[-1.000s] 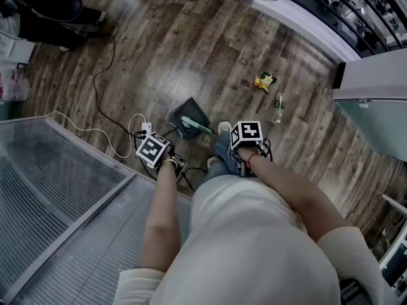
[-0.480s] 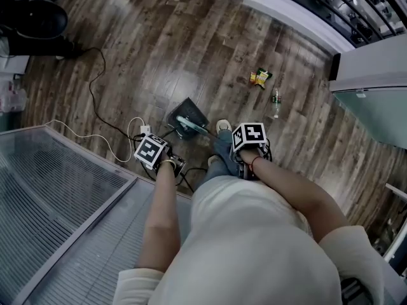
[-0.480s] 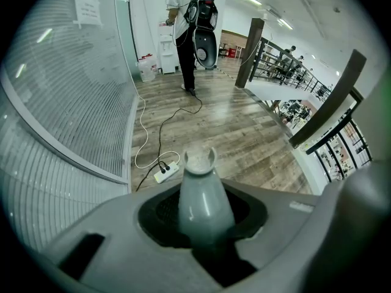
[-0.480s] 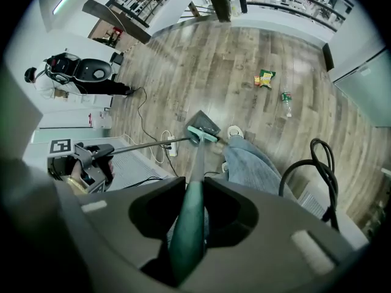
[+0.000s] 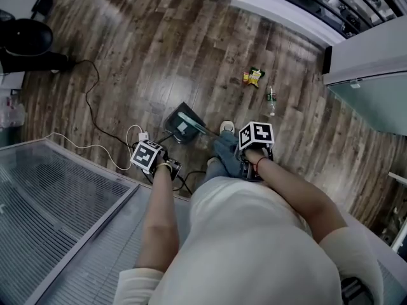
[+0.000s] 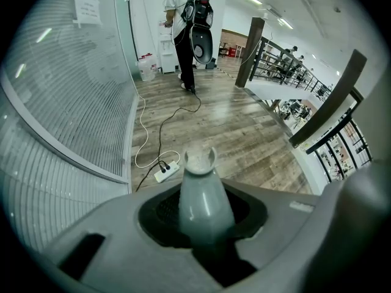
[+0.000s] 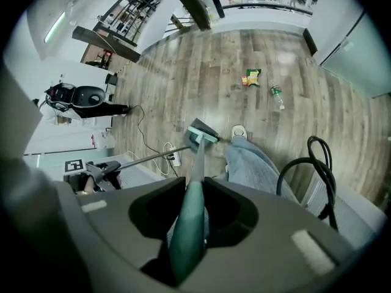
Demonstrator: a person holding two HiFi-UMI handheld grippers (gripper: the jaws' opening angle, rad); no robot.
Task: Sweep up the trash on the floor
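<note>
A yellow-green snack wrapper (image 5: 252, 76) and a small clear bottle (image 5: 271, 100) lie on the wooden floor, ahead and to the right of me. The same wrapper (image 7: 251, 77) and bottle (image 7: 277, 96) show in the right gripper view. My left gripper (image 6: 204, 215) is shut on the grey dustpan handle (image 6: 200, 188). The dark dustpan (image 5: 183, 122) rests on the floor in front of my feet. My right gripper (image 7: 189, 224) is shut on the green broom handle (image 7: 194, 182), and the broom head (image 7: 203, 137) sits at the dustpan. Both marker cubes show in the head view: the left gripper (image 5: 147, 157) and the right gripper (image 5: 255, 136).
A white power strip (image 6: 166, 171) with cables lies by the ribbed glass wall (image 5: 57, 208) at my left. A person with a backpack (image 6: 186, 23) stands far off. A pale cabinet (image 5: 369, 75) is at right, a railing (image 6: 333, 102) beyond the floor edge. My shoe (image 5: 226, 127) is beside the dustpan.
The head view has swung, so the trash sits a little higher and further left in it. My left gripper has dropped slightly down-left. Both grips are unchanged.
</note>
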